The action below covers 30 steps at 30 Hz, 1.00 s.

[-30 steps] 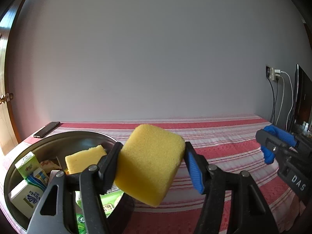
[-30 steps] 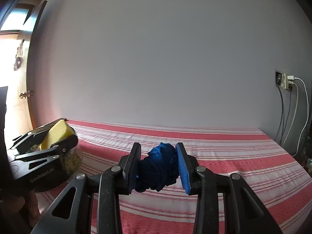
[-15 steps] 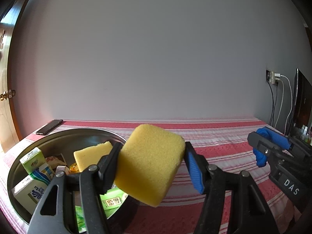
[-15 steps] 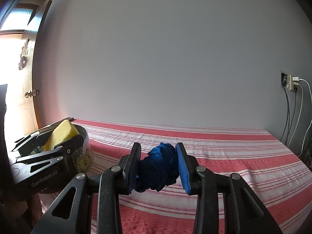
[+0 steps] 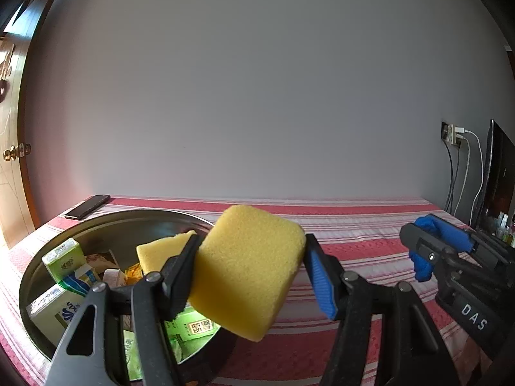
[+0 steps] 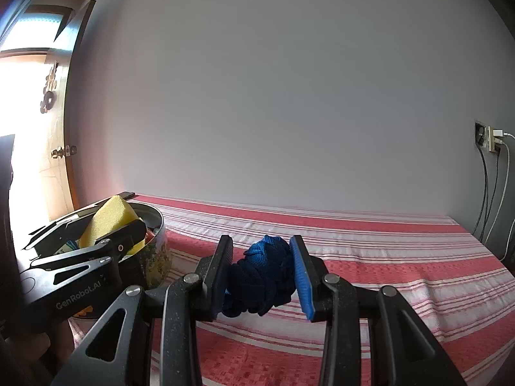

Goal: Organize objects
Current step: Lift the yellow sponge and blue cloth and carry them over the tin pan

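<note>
My left gripper [image 5: 251,270] is shut on a yellow sponge [image 5: 248,270] and holds it above the right rim of a round metal bowl [image 5: 42,276]; it also shows in the right wrist view [image 6: 106,225]. The bowl holds a second yellow sponge [image 5: 161,251] and several small cartons [image 5: 61,257]. My right gripper [image 6: 262,276] is shut on a bundle of blue cord [image 6: 264,273] above the striped cloth; it shows at the right in the left wrist view [image 5: 431,247].
A red and white striped cloth [image 6: 386,257] covers the table. A dark phone [image 5: 87,206] lies at the back left. Wall sockets with cables [image 5: 457,138] and a dark screen [image 5: 499,173] stand at the right. A door [image 5: 9,160] is at the left.
Both grippers have moved left toward the bowl with their loads. The bowl sits nearer the middle of the left wrist view and nearer in the right wrist view.
</note>
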Tool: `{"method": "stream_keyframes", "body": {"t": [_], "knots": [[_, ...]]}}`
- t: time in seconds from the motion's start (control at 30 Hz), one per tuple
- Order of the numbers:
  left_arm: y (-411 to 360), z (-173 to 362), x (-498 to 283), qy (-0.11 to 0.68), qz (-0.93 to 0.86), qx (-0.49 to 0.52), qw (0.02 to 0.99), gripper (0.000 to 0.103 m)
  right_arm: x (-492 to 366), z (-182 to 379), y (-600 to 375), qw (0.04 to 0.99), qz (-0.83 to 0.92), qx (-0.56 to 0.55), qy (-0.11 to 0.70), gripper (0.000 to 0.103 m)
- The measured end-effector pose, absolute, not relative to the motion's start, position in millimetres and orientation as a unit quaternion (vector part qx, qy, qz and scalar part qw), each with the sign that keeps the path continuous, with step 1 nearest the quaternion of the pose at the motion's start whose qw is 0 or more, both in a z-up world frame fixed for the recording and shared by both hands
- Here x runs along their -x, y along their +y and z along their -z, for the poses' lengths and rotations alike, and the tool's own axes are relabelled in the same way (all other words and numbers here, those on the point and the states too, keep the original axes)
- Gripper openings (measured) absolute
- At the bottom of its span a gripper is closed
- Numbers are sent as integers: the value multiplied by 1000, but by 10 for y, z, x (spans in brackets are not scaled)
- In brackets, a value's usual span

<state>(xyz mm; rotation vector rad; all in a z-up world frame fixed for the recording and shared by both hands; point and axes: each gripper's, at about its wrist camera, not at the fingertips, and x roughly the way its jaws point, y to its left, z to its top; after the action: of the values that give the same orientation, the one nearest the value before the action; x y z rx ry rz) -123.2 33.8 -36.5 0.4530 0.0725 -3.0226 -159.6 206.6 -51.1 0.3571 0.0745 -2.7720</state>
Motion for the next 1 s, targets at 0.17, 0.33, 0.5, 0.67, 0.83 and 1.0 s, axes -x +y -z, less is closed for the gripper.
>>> {"method": "stream_keyframes", "body": {"t": [0.17,0.33,0.5,0.67,0.83,1.0], "knots": [[292,370,1198,24,988,-146,44,63,1633,510,2043,179,975,-125,29,39],[272,366,1141,21,989,-142,47,63,1587,496,1988,187,974,-125,32,39],[237,346,1098,17,989,-140,46,63,1563,482,1854,198,971,-125,39,39],[147,272,1023,21,990,-133,47,63,1563,477,1728,207,969,-126,43,39],[57,201,939,23,991,-123,53,63,1559,441,1652,216,967,-126,45,39],[-52,154,852,20,991,-115,69,63,1521,348,1530,229,965,-116,52,39]]}}
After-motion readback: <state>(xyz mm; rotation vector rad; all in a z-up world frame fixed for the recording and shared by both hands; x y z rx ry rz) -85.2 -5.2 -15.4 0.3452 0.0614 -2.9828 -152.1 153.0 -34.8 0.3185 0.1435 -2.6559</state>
